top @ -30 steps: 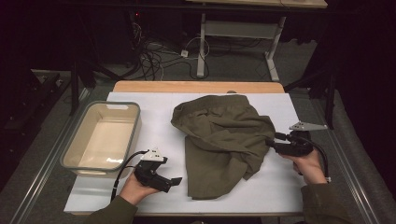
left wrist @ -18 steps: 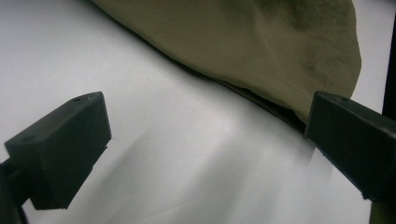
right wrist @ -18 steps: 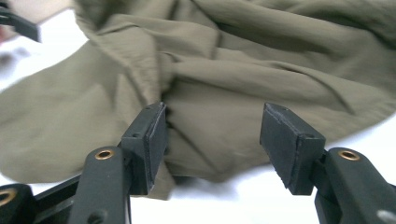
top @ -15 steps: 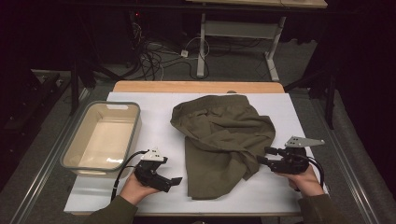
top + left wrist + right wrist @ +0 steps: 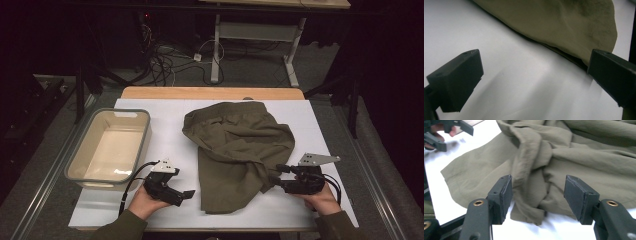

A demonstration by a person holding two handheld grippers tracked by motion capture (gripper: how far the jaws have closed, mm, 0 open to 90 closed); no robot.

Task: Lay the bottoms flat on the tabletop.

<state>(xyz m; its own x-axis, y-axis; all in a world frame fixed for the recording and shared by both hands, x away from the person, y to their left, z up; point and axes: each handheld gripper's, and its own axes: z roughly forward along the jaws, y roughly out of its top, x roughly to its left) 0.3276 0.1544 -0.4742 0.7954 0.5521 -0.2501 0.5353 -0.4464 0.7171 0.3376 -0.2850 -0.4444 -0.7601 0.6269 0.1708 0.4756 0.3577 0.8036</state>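
A crumpled olive-green garment point(image 5: 240, 145) lies in the middle of the white table top point(image 5: 165, 130). My right gripper point(image 5: 276, 176) lies low at the garment's near right edge, pointing left into it. Its own view shows the right gripper point(image 5: 539, 182) open, with a bunched fold of the garment point(image 5: 534, 170) between the jaws and the pads off the cloth. My left gripper point(image 5: 189, 193) rests near the front edge, just left of the garment's lower corner. The left gripper point(image 5: 535, 53) is open over bare table, with the garment's edge point(image 5: 564, 22) beyond it.
A beige plastic tub point(image 5: 80, 160) stands empty at the left of the table. A wooden strip point(image 5: 210, 93) runs along the far edge. Metal rails flank the table. Cables and a desk frame point(image 5: 250, 55) lie on the floor beyond.
My right gripper has moved toward the front of the table and slightly left along the garment's right edge, sinking a little. The left gripper has stayed put.
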